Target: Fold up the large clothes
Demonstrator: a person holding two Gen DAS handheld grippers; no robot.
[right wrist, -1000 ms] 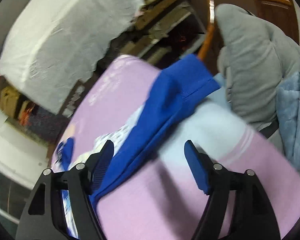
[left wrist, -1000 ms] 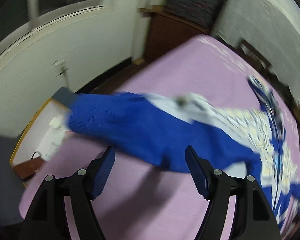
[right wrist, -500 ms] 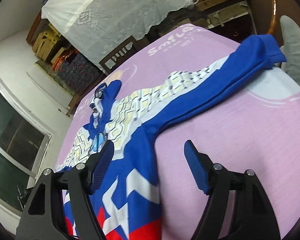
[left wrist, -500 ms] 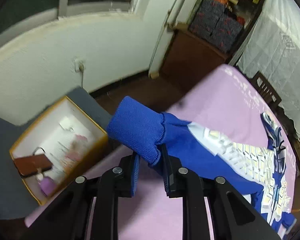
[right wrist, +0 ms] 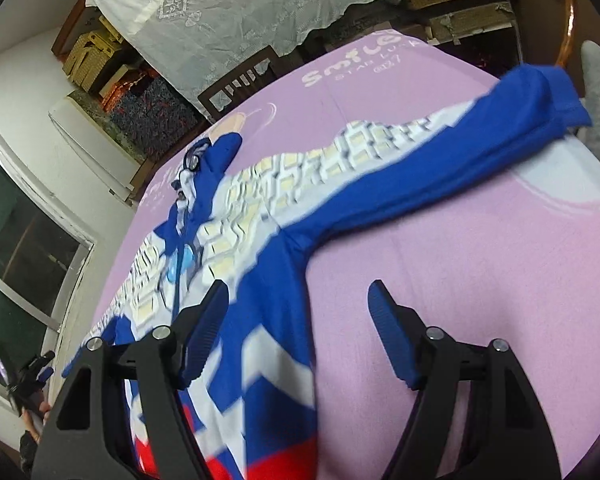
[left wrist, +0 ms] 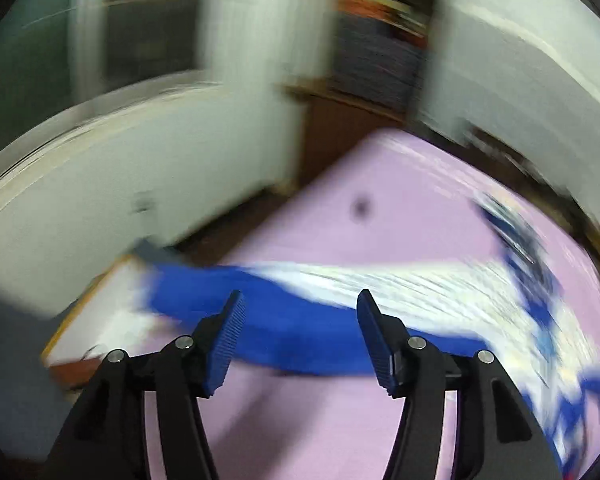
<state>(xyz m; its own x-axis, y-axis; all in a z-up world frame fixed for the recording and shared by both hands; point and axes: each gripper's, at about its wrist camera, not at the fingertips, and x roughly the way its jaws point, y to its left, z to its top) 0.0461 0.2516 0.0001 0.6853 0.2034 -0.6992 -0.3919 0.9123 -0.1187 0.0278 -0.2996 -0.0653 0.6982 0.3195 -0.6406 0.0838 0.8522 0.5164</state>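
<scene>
The blue patterned garment (right wrist: 260, 220) lies spread flat on a pink sheet (right wrist: 480, 280), body nearest and one blue sleeve (right wrist: 532, 96) stretched toward the far edge. The right hand-held gripper (right wrist: 300, 304) hovers over its body with jaws wide apart, nothing between them. The left hand-held gripper (left wrist: 298, 312), in a heavily blurred view, has just been opening; its jaws stand parted above the other blue sleeve (left wrist: 260, 300), which lies on the sheet without touching the pads. Beyond stand a dark wooden chair (right wrist: 240, 80) and a lace-covered piece of furniture (right wrist: 240, 8).
</scene>
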